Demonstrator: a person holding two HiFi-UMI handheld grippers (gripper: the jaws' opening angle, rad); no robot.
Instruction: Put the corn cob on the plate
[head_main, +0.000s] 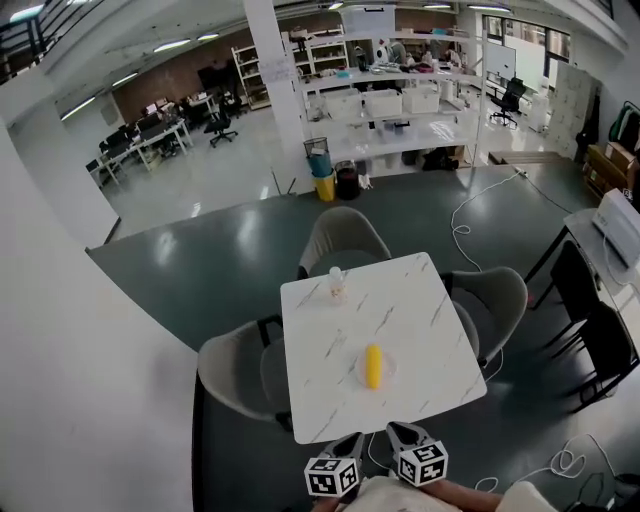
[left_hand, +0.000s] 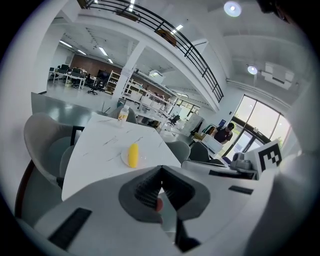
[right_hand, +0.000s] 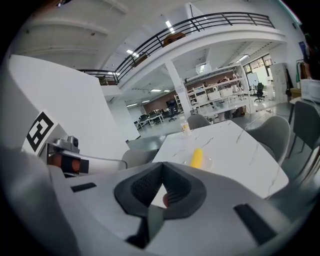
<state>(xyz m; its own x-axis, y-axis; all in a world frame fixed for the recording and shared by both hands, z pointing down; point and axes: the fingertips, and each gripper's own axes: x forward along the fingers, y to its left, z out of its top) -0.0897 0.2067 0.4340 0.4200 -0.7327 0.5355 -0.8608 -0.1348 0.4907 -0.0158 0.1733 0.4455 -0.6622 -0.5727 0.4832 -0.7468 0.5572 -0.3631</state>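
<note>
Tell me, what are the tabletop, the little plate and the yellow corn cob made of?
Tabletop: white with grey veins, smooth, slight sheen; marble or a marble-look laminate.
Plate: pale, seemingly see-through; glass or clear plastic, can't tell.
Corn cob: uniformly bright yellow, smooth; perhaps a plastic toy, but too small to be sure.

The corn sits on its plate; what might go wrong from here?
The corn cob lies loose on a clear plate, so a bump to the table might roll it off. The left hand-held gripper and right hand-held gripper, both shut, hang by the table's near edge; a careless swing could strike the plate.
</note>
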